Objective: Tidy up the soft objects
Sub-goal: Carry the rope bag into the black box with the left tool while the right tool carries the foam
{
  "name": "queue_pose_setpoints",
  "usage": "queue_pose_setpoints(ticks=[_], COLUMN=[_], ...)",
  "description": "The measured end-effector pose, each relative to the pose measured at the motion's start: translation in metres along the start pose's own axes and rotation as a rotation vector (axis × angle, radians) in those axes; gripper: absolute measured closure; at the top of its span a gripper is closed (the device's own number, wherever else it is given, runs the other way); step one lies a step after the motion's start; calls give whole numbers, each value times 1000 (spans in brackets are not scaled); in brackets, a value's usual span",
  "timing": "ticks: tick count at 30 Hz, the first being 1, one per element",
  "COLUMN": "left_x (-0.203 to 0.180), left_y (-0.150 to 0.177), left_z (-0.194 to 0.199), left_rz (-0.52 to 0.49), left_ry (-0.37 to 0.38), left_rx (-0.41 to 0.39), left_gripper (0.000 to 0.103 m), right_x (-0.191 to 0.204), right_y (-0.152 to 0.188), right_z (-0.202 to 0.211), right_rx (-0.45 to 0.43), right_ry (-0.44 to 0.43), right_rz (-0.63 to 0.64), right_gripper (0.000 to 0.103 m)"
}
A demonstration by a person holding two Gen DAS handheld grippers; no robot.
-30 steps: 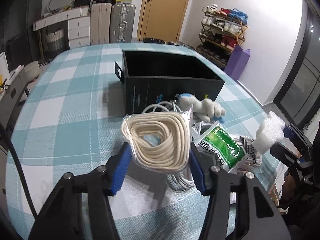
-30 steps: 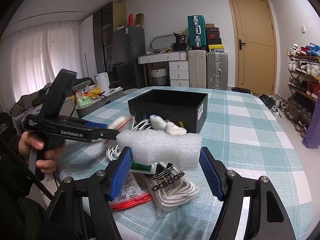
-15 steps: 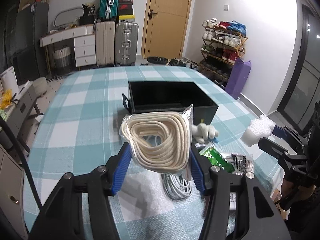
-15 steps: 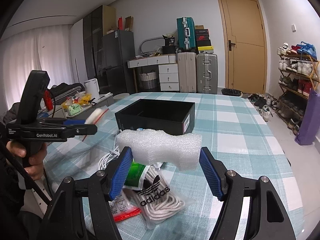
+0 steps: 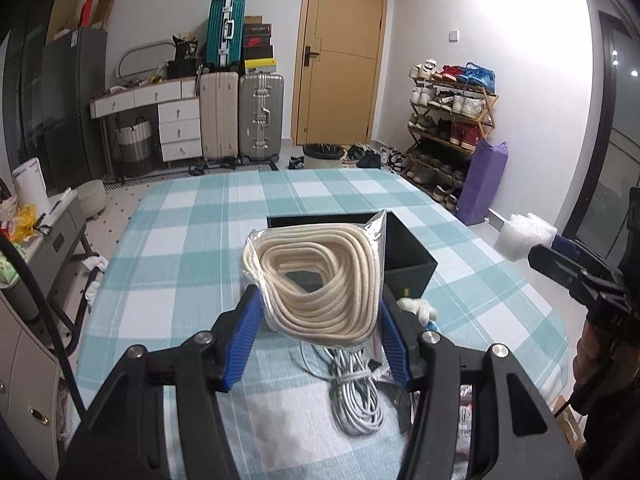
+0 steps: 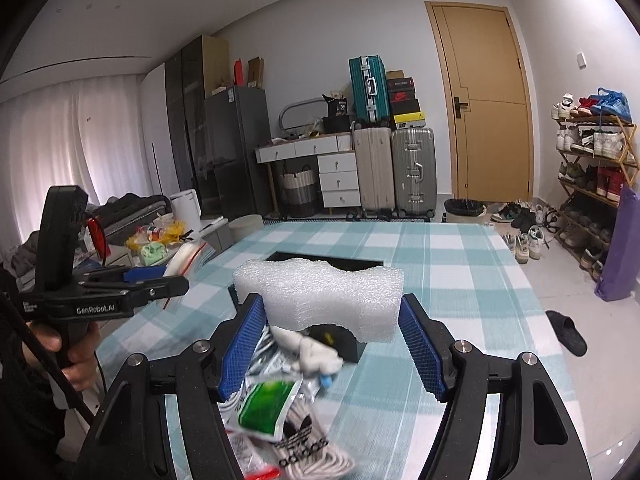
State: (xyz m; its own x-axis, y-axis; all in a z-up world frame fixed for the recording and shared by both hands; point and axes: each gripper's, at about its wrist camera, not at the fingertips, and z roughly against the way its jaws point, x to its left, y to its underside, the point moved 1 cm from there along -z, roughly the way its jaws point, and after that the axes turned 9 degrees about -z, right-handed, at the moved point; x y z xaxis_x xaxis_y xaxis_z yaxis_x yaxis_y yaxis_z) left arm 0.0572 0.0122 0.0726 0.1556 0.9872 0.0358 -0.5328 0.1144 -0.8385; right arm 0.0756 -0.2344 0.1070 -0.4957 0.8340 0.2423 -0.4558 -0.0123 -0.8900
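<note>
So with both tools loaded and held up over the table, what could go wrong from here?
1. The bagged rope coil is gripped in slippery plastic by the left tool; it might slide out before reaching the black box.
2. The foam block overhangs the right tool and could catch the box rim.
3. Both tools heading for the one box could collide.

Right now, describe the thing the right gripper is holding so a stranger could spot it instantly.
On the teal-checked table, in front of the black box, the right gripper holds a white foam block. Unlike the bagged rope in the left gripper, it is unwrapped, chunky and pebbly.
</note>
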Motion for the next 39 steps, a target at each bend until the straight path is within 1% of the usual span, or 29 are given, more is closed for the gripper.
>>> queue_pose_setpoints(ticks=[4, 13, 25, 33, 39], left_x=[3, 8, 9, 8, 5], left_y=[-8, -22, -29, -34, -33], left_z=[-1, -14, -59, -81, -98], left_rz=[5, 3, -3, -13, -33], left_ry=[-3, -12, -19, -23, -24], left_rx=[-18, -27, 35, 64, 100], left_gripper=[48, 48, 48, 48, 48], right_x=[-2, -1, 3, -1, -3], right_y=[-13, -28, -33, -38, -35], right_z=[-4, -32, -82, -107, -127], right_rx=[-4, 38, 110, 145, 176], right_ry=[4, 25, 57, 64, 76], right_rz=[1, 11, 60, 80, 107], right_gripper=[33, 33, 33, 33, 33])
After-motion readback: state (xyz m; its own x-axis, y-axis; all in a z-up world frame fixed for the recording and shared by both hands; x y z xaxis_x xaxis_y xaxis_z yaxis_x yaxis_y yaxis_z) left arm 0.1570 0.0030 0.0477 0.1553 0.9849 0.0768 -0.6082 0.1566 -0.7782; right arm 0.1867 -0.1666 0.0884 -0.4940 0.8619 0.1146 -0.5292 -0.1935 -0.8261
